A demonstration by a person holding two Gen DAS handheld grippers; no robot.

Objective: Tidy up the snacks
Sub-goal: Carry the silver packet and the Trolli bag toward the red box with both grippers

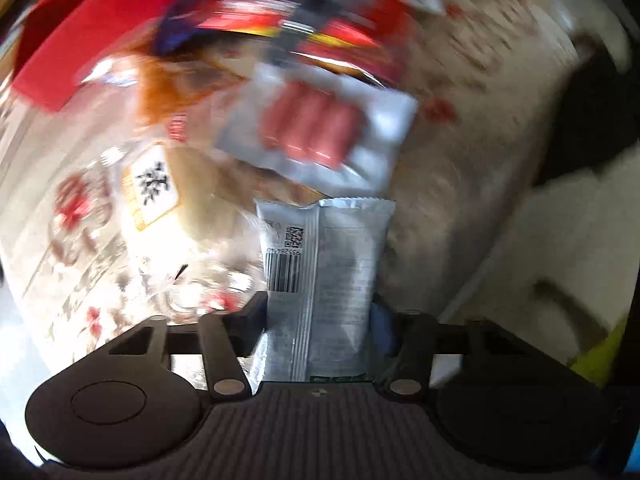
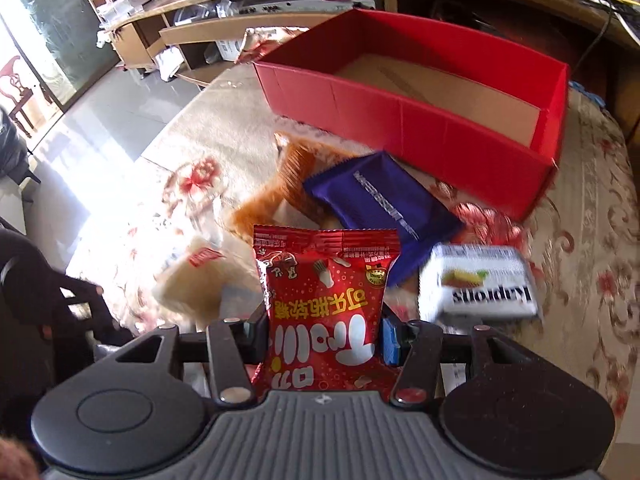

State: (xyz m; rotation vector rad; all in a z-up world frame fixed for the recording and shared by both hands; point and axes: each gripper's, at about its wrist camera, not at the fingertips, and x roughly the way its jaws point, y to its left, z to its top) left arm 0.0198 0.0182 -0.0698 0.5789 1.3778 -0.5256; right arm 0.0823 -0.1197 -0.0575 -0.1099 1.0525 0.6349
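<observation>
Silver wrapping shows in the left tool (image 1: 320, 320), clamped on a silver snack packet (image 1: 326, 280) with a barcode, held above the blurred pile. The right tool (image 2: 324, 332) is clamped on a red candy bag (image 2: 326, 304), held over the floral table (image 2: 580, 240). Beyond it lie a purple packet (image 2: 384, 208) and the red box (image 2: 420, 120), no snacks in it.

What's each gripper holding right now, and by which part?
Left gripper pinches the silver packet by its lower half; right gripper clamps the red candy bag across its middle.
</observation>
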